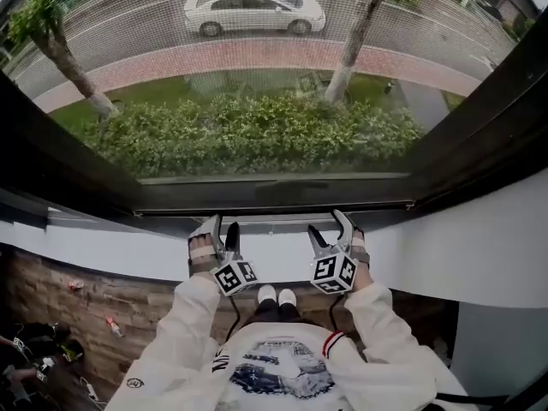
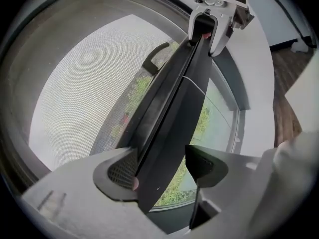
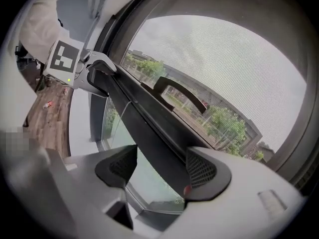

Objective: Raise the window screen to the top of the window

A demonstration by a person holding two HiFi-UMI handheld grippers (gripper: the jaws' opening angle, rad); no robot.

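At the frame's lower centre, the screen (image 1: 257,75) hangs with its bar (image 1: 274,193) low by the sill (image 1: 103,247). My left gripper (image 1: 223,225) and right gripper (image 1: 329,223) straddle it, jaws open, each touching one side only, spaced apart to lift evenly, I judge.

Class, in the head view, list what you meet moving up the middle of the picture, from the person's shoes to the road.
White shoes → white sill → dark bottom bar of the window screen → green hedge → grass strip → red brick pavement → white car.
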